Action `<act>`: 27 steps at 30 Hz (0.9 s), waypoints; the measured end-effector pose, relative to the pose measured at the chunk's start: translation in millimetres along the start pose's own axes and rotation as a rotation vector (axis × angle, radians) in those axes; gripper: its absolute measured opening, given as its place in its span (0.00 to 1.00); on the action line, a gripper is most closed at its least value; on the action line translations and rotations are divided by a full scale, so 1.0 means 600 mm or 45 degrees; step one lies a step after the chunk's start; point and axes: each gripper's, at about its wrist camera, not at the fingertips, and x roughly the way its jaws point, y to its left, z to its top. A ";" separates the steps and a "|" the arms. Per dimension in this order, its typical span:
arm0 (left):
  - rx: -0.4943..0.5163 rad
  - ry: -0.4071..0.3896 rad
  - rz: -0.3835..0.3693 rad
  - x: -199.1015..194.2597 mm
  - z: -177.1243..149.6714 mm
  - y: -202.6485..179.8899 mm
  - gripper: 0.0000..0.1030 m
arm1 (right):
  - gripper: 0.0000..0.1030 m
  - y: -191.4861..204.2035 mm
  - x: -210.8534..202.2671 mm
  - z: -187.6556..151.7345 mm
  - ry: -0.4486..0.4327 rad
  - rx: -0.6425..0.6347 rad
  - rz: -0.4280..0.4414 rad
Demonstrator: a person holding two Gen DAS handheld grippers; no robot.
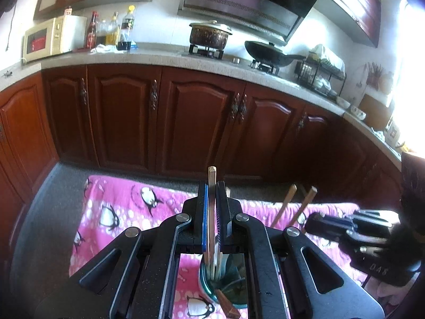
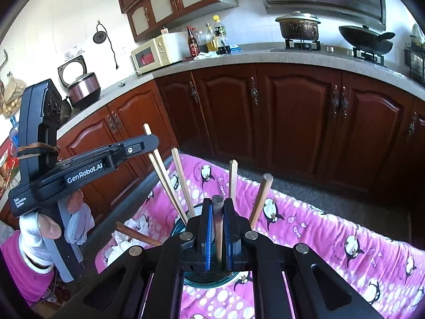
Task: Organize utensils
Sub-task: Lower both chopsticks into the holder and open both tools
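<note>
A round blue-green glass holder (image 1: pixel 209 288) stands on the pink penguin cloth (image 1: pixel 119 207), right under both grippers. My left gripper (image 1: pixel 211 188) is shut on a pale wooden chopstick (image 1: pixel 212 175) whose lower end reaches down into the holder. In the right wrist view my right gripper (image 2: pixel 217 204) is shut on a round-topped wooden utensil handle (image 2: pixel 218 226) that also goes down into the holder (image 2: pixel 207 283). Several other wooden sticks (image 2: pixel 261 196) lean out of it. The left gripper (image 2: pixel 152 142) shows at the left, the right gripper (image 1: pixel 312 222) at the right.
A dark brown handle (image 2: pixel 132 234) and a crumpled white tissue (image 2: pixel 124 239) lie on the cloth left of the holder. Red-brown cabinets (image 1: pixel 199 122) run behind the table, under a counter with a microwave (image 1: pixel 45 38), bottles (image 1: pixel 114 30), a pot (image 1: pixel 209 36) and a wok (image 1: pixel 268 53).
</note>
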 end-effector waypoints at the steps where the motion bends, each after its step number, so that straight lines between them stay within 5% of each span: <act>1: 0.009 -0.005 0.004 -0.002 -0.002 -0.002 0.04 | 0.07 -0.002 0.001 -0.001 -0.001 0.008 0.001; 8: 0.010 0.012 -0.008 -0.010 -0.004 -0.008 0.04 | 0.09 -0.015 0.009 -0.005 0.018 0.056 -0.006; 10: 0.004 0.018 -0.007 -0.010 -0.003 -0.006 0.05 | 0.23 -0.019 0.011 -0.007 0.022 0.069 -0.001; 15: -0.006 0.020 -0.009 -0.016 -0.001 -0.002 0.25 | 0.27 -0.030 0.007 -0.010 0.017 0.101 0.000; 27: -0.013 -0.022 0.067 -0.079 0.001 -0.003 0.45 | 0.32 -0.047 -0.021 -0.025 0.011 0.169 -0.051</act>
